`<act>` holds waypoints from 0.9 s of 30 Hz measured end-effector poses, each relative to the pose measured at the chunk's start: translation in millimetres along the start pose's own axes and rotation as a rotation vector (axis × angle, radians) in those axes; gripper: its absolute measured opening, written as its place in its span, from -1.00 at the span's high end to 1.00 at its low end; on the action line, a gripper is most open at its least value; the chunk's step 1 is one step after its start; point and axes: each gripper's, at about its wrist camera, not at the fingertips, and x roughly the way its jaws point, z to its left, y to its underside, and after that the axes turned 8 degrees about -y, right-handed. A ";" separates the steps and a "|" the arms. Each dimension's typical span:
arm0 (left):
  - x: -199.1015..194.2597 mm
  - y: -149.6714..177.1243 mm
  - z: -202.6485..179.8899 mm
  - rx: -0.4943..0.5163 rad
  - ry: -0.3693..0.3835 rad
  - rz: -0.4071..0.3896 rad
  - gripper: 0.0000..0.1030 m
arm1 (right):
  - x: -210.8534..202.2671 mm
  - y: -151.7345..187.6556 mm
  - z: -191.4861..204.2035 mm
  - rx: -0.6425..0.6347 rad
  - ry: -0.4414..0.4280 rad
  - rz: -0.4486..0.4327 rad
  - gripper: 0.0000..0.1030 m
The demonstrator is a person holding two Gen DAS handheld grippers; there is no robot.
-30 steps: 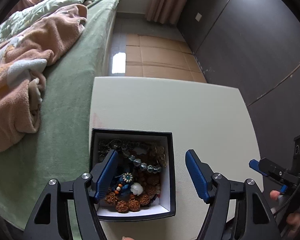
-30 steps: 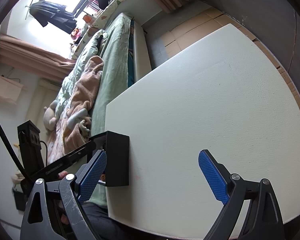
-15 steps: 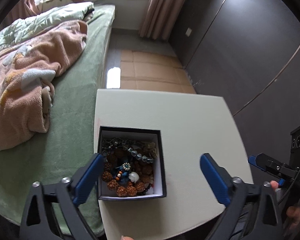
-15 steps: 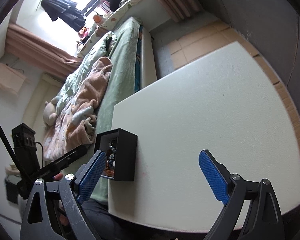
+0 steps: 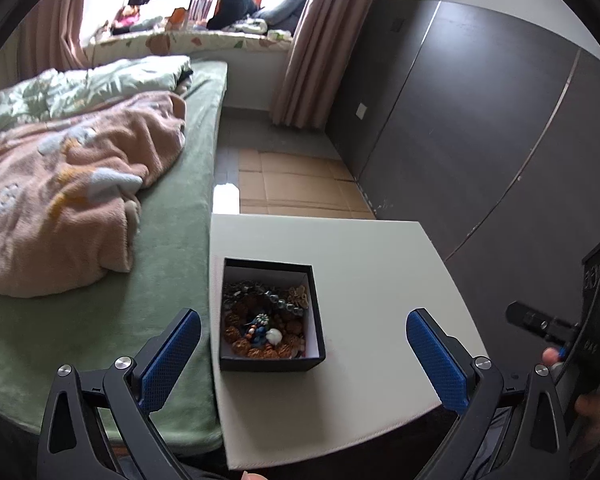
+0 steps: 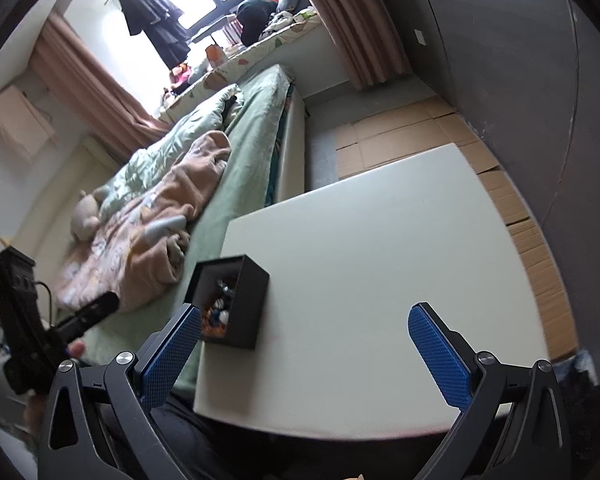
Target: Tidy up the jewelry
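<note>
Hovering with both grippers' blue fingers [image 5: 171, 356] spread wide and empty, you risk nudging the open black cardboard box [image 5: 271, 316] of tangled beaded jewelry [image 5: 263, 322] off the white counter's [image 5: 372, 280] bedside edge.

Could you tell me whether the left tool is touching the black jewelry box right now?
Apart. The left wrist view shows the left tool open, raised off the black jewelry box, which sits alone on the white table.

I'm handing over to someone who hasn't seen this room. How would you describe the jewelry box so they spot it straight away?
Start at the bed with the green sheet, then look at the white table pushed against its side. The jewelry box sits on the table's bed-side edge, near the front. It is the only thing on the table: a small, open black square box, white inside, heaped with brown bead strands.
</note>
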 end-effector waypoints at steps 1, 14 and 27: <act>-4.5 2.2 -1.0 0.014 -0.008 -0.007 -0.99 | -4.1 0.3 2.1 -0.007 0.004 -0.005 -1.00; -46.8 39.4 -6.9 0.119 -0.044 -0.107 -0.99 | -62.4 35.2 11.1 -0.117 0.066 -0.060 -1.00; -70.4 75.5 -2.8 0.088 -0.033 -0.229 -0.99 | -85.2 76.1 27.5 -0.222 0.089 -0.059 -1.00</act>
